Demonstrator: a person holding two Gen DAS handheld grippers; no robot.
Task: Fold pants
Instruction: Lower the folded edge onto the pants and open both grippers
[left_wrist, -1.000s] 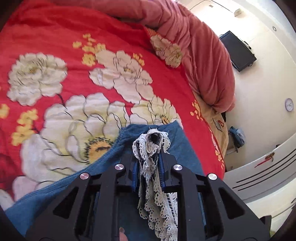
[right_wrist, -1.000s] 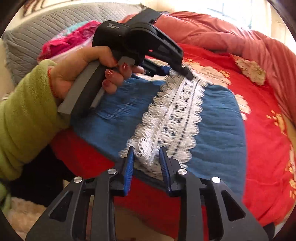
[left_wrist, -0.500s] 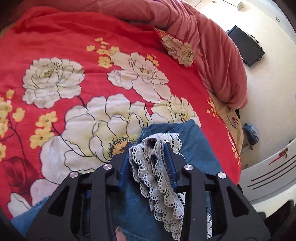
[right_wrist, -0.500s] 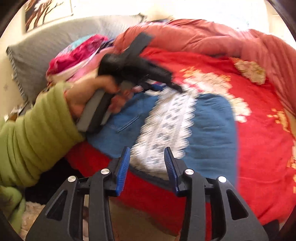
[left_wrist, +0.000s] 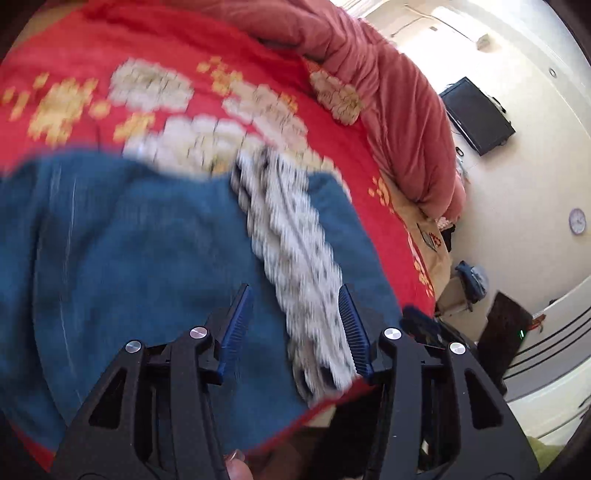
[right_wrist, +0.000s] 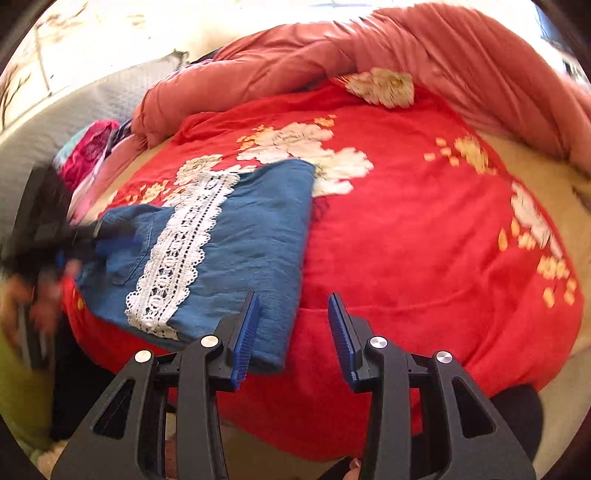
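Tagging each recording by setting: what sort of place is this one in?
Most likely a home bedroom: blue pants lie on a bed with a red flowered bedspread, a rolled pink quilt behind it, and a wall-mounted TV.

Motion smeared the pants (left_wrist: 147, 258) and their lace strip (left_wrist: 295, 240) in the left wrist view. In the right wrist view, the left gripper (right_wrist: 74, 236) was a dark blur, cut off at the edge.

Bedspread (right_wrist: 424, 240) lies open beside pants (right_wrist: 258, 229); duvet (right_wrist: 424, 48) walls the far edge.
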